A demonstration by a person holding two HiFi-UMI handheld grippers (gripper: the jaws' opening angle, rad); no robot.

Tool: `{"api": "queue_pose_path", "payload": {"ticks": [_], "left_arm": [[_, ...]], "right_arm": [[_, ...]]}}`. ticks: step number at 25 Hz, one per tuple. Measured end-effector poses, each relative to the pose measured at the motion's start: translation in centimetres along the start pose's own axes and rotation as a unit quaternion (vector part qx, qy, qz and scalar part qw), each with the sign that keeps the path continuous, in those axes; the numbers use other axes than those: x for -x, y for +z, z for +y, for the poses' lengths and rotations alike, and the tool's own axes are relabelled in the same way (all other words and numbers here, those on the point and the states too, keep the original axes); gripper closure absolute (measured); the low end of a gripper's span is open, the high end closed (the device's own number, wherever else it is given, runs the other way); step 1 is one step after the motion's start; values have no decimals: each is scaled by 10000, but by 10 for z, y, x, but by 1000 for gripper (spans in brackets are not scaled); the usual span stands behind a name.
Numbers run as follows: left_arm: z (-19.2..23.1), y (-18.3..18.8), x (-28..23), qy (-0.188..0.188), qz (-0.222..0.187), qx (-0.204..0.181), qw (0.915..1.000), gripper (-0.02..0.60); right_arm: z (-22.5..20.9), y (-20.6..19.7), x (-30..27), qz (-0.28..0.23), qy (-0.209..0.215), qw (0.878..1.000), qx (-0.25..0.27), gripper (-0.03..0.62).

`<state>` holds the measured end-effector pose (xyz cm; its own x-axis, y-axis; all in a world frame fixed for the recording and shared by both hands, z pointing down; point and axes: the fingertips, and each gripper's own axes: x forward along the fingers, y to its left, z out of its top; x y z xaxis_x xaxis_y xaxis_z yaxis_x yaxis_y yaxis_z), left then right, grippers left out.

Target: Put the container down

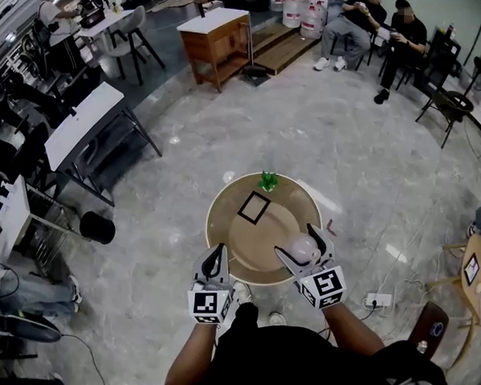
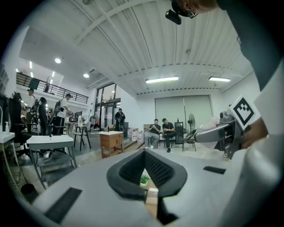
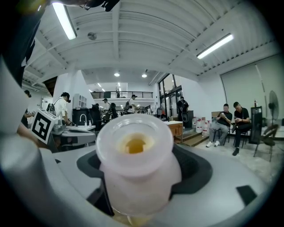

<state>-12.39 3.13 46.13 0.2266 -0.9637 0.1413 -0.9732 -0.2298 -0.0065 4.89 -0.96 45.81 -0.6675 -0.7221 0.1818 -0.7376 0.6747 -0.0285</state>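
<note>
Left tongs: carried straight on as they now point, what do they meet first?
Probably the small green plant on the round table, seen just past the left tongs; depth is unclear.

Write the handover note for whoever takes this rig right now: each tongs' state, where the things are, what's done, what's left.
Left tongs: shut, empty, at the near edge of the round table.
Right tongs: shut on the container, whitish and translucent, over the table's near right part. Whether it touches the top cannot be told.
Also on the table: a black square frame near the middle and a small green thing at the far edge.
Done: container is in the grip, above the table.
Left: set it on bare tabletop, open the right tongs, back away.
</note>
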Motion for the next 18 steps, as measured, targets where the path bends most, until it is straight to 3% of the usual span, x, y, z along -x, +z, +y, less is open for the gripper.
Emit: {"api": "queue_pose_path", "payload": {"ticks": [10, 18], "left_arm": [[91, -21, -79, -377, 280, 113, 9988, 588], [117, -77, -134, -679, 662, 188, 9953, 586]], "right_arm": [[-5, -7, -113, 199, -371, 9989, 191, 174], [-19, -53, -168, 723, -386, 9962, 294, 174]]}}
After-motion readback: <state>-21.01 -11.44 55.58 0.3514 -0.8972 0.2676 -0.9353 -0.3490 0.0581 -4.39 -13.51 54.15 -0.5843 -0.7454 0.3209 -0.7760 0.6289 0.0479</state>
